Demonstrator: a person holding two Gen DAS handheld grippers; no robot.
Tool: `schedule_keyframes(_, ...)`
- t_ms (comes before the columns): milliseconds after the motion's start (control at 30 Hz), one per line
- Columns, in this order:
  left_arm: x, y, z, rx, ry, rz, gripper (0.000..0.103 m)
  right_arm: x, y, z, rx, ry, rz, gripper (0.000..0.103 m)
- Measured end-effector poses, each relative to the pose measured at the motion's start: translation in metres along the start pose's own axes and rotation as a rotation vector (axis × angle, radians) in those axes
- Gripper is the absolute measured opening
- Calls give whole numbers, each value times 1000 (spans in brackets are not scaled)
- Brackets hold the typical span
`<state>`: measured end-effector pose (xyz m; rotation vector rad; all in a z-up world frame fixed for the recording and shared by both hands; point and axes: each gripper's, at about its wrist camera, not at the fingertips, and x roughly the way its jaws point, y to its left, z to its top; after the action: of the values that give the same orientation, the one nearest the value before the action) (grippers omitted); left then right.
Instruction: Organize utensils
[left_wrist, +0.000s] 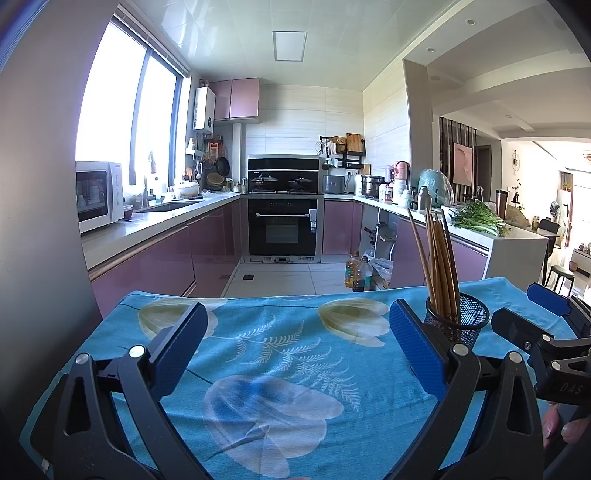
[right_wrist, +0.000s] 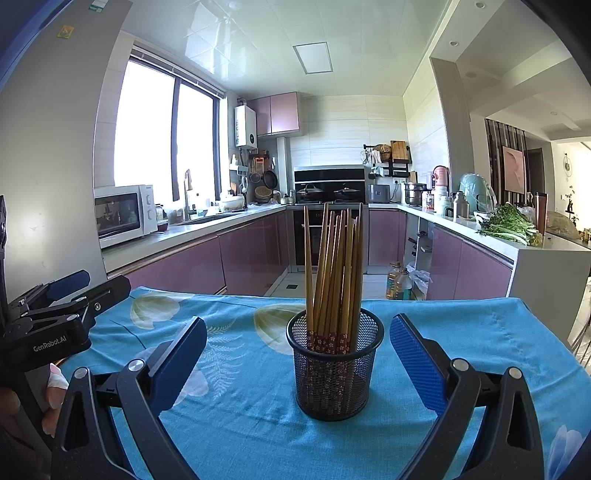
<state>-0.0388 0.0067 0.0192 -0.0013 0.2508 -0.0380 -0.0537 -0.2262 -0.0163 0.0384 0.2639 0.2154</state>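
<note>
Chopsticks (right_wrist: 332, 273) all stand bundled in the mesh holder (right_wrist: 334, 373) on the blue cloth (right_wrist: 258, 424). Left gripper (left_wrist: 295, 347) and right gripper (right_wrist: 297, 363) both spread wide, holding nothing. No loose utensils visible; task looks essentially finished.

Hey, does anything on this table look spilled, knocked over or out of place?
Nothing stands out. The black mesh cup stands upright on the blue floral cloth, with the wooden chopsticks inside, leaning a little. Nothing is spilled.
</note>
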Motion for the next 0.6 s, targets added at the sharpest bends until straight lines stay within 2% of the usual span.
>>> schedule_keyframes(600,0,-1,-4,10,-4,18,97,1,4,0,4,-20,-19,96)
